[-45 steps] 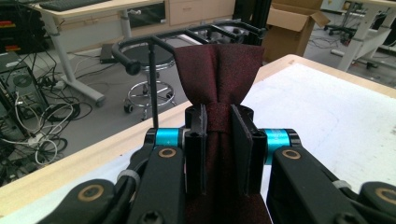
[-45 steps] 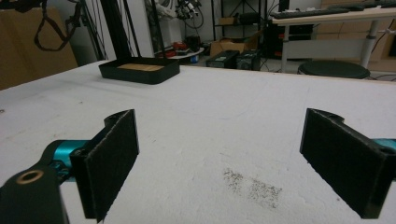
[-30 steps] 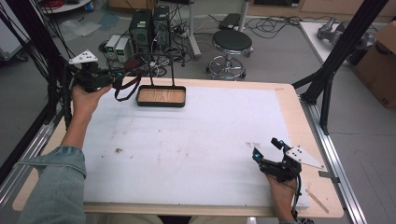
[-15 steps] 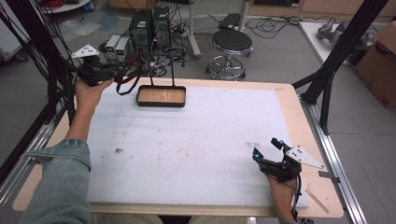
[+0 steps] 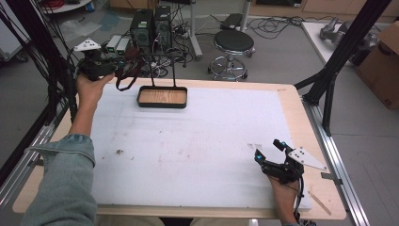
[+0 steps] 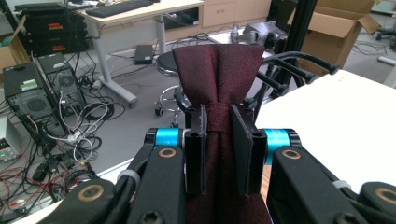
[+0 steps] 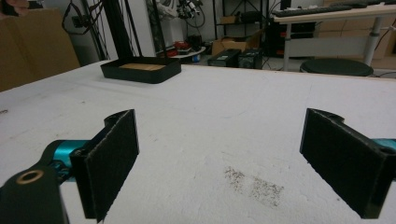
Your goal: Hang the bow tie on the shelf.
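My left gripper (image 5: 112,67) hangs above the table's far left corner, shut on a dark red bow tie (image 5: 128,70) at its knot. In the left gripper view the bow tie (image 6: 217,70) fans out above the pads (image 6: 201,140), which pinch its middle band. Just to the right stands a black rack with a wood-lined tray base (image 5: 162,97), and its black hook arms (image 6: 299,63) sit close behind the tie. My right gripper (image 5: 269,150) rests open near the front right of the white mat, nothing between its pads (image 7: 112,154). The tray (image 7: 140,70) lies far across the mat.
A white foam mat (image 5: 197,141) covers the wooden table. On the floor behind are a stool (image 5: 234,42), computer towers (image 5: 150,21) and loose cables. Black frame posts (image 5: 336,66) stand at the right edge, with a cardboard box (image 5: 383,61) beyond.
My left gripper has lifted a little and drifted toward the rack, the bow tie going with it. The right gripper has stayed put.
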Action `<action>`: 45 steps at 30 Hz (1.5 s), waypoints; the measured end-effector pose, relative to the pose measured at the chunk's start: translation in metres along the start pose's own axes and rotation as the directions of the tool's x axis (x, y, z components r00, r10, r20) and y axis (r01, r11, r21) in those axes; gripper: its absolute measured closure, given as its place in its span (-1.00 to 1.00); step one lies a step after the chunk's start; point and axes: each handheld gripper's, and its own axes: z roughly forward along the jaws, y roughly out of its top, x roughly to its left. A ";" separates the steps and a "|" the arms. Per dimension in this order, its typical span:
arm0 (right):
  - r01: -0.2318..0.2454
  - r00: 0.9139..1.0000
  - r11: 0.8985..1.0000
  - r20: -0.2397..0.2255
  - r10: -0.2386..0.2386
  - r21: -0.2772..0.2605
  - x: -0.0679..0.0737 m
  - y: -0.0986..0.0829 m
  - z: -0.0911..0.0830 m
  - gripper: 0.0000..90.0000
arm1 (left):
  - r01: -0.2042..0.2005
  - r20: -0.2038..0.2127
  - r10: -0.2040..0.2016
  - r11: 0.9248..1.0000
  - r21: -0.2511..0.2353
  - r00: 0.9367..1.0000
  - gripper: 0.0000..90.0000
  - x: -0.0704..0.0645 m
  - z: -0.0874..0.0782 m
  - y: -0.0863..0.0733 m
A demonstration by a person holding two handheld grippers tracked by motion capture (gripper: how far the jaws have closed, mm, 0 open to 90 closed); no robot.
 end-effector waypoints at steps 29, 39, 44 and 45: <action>-0.002 1.000 1.000 -0.005 0.002 0.000 0.000 0.000 0.000 -0.76 | 0.101 -0.082 -0.095 0.992 0.074 0.992 0.66 0.018 0.016 -0.023; -0.009 1.000 1.000 -0.002 0.009 0.000 0.000 0.000 0.000 -0.76 | 0.101 -0.094 -0.092 0.991 0.092 0.991 0.64 0.019 0.017 -0.032; -0.009 1.000 1.000 0.000 0.009 -0.002 0.000 0.000 0.000 -0.76 | 0.106 -0.095 -0.096 0.989 0.102 0.991 0.63 0.019 0.018 -0.036; -0.009 1.000 1.000 0.000 0.009 -0.003 0.000 0.000 0.000 -0.76 | 0.111 -0.094 -0.102 0.989 0.097 0.990 0.62 0.019 0.019 -0.037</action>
